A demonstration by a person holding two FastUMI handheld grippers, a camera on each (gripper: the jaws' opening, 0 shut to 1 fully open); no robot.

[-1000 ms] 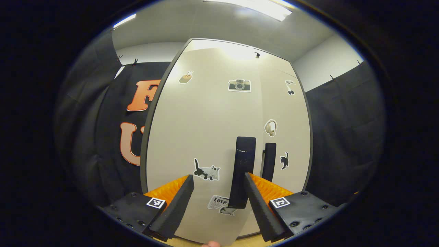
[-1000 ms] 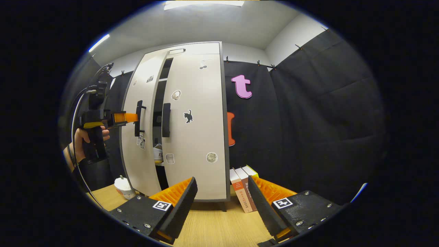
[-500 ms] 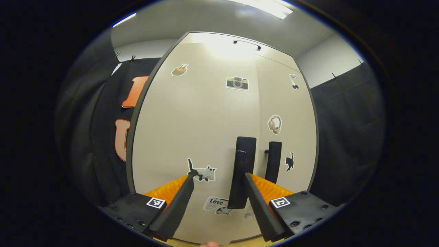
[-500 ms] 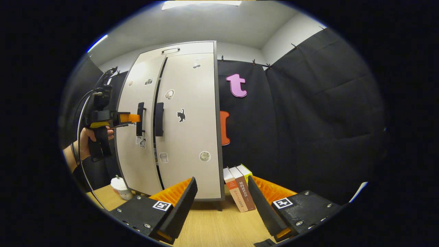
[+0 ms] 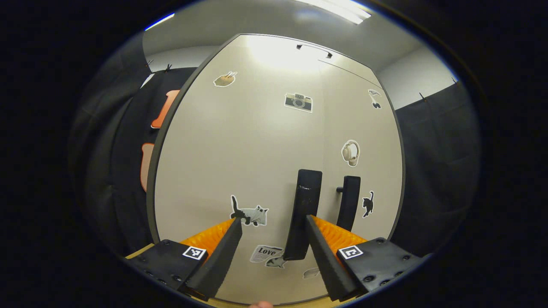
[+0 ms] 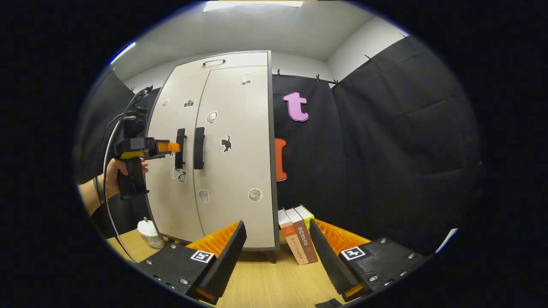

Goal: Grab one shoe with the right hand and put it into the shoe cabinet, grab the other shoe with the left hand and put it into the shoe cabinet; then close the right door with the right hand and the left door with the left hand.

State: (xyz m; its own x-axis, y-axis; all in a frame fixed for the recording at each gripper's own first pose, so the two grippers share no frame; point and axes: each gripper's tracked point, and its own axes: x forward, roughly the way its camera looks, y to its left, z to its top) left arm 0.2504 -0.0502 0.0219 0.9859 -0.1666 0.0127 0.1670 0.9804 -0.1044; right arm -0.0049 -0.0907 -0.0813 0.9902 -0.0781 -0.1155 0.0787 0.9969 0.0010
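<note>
In your left gripper view, the black cloth wall flanks the pale shoe cabinet [image 5: 265,171], which stands upright and faces you. Your left gripper [image 5: 272,252] is spread wide and holds nothing. The left door's handle [image 5: 305,214], long axis vertical, rises between its fingers, close to the right-hand one; I cannot tell if they touch. The right door's handle [image 5: 349,201] stands just beside it.

In your right gripper view, a wooden tabletop [image 6: 265,282] runs to the cabinet, both doors flush. Your right gripper [image 6: 276,256] is wide open and empty, well apart from it. Books [image 6: 297,235] lean beside the cabinet; a small cup [image 6: 150,233] stands on its left.
</note>
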